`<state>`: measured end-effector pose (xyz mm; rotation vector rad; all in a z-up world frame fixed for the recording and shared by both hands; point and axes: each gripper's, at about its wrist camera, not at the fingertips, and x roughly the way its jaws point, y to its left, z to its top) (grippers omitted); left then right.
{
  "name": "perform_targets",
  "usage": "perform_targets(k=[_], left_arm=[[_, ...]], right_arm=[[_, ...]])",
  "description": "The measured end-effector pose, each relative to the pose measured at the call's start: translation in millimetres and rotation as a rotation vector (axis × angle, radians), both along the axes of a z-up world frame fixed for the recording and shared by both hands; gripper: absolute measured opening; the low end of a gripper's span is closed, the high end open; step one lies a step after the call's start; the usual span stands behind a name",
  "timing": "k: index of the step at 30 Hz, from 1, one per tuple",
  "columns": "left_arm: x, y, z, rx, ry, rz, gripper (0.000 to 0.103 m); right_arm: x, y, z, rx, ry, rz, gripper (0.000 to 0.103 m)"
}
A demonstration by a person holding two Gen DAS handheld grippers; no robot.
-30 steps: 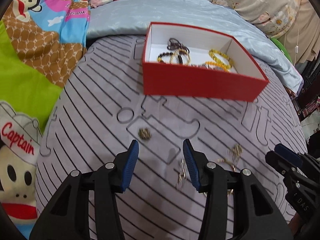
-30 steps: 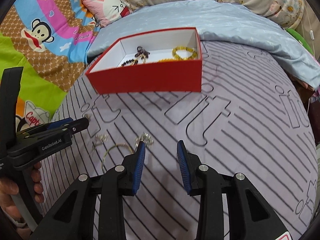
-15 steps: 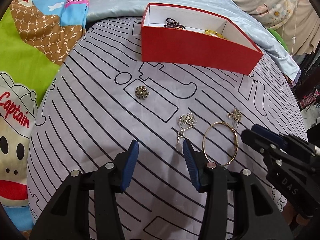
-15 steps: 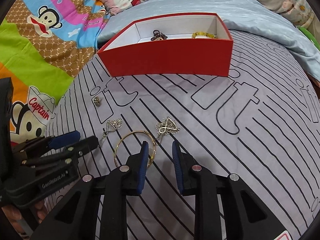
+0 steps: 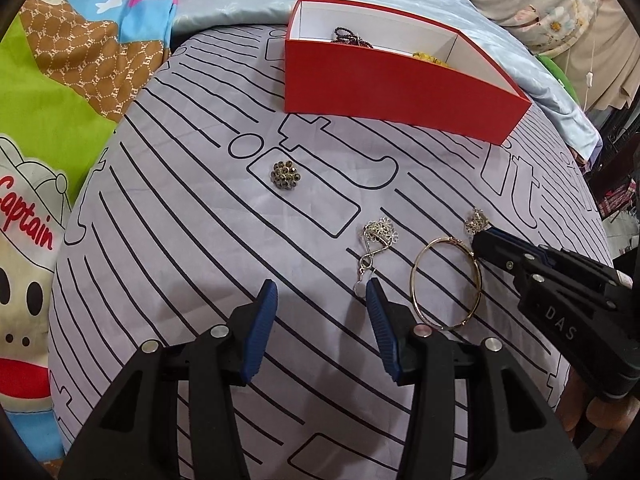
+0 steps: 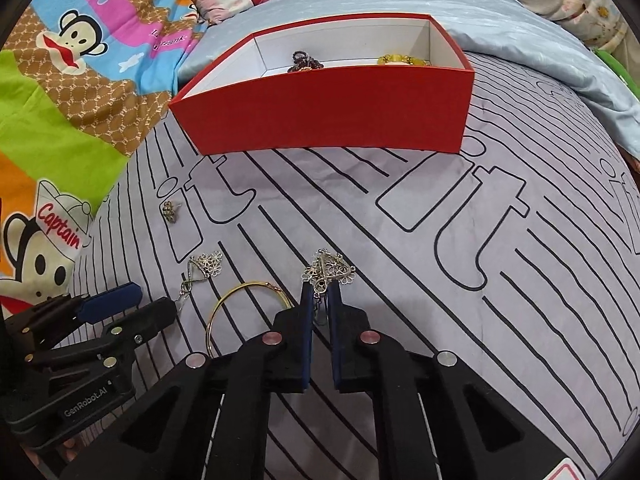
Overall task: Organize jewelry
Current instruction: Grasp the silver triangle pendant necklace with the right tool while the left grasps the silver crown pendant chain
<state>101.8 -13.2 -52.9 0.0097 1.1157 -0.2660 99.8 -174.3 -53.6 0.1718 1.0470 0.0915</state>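
Note:
A red box (image 5: 396,92) (image 6: 332,116) with a white inside holds a dark bead bracelet (image 6: 304,62) and a yellow bead bracelet (image 6: 404,59). On the striped cloth lie a round flower brooch (image 5: 285,174) (image 6: 170,211), a silver flower earring (image 5: 378,236) (image 6: 204,268), a gold bangle (image 5: 446,283) (image 6: 244,308) and a second silver flower earring (image 6: 330,270) (image 5: 476,220). My left gripper (image 5: 320,296) is open, its right finger beside the first earring's drop. My right gripper (image 6: 320,304) is nearly shut around the second earring's lower part.
The striped grey cloth (image 5: 180,240) covers a rounded surface on a bed. A cartoon blanket (image 5: 48,80) lies to the left, a pale blue sheet (image 6: 500,12) behind the box.
Both grippers have dropped low toward the cloth. My right gripper's jaws have narrowed and now close around the silver earring next to the bangle. My left gripper stays open.

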Motion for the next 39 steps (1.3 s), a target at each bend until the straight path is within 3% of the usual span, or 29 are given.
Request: perform_targets(k=[16,19,23,29,39], left_arm=[[18,-19,0,-0.048,-0.001,-0.013,0.043],[22,-24,-1,-0.050,-0.006,-0.020,0.037],[23,-29,-1,-0.057,-0.004,-0.038,0.020],[22,-32,-2,-0.064,-0.002,-0.056,0.008],[19,-25,7,-0.083,-0.015,-0.048,0.001]], right_arm=[[-15,-19,15,0.035,-0.026,-0.041,0.006],[-16,-20,16,0.038,-0.030,-0.044,0.006],[-16,-22,17,0.041,-0.032,-0.047,0.006],[-17,-22,20,0.041,-0.039,-0.047,0.006],[-21,-24,32,0.042,-0.068,-0.046,0.006]])
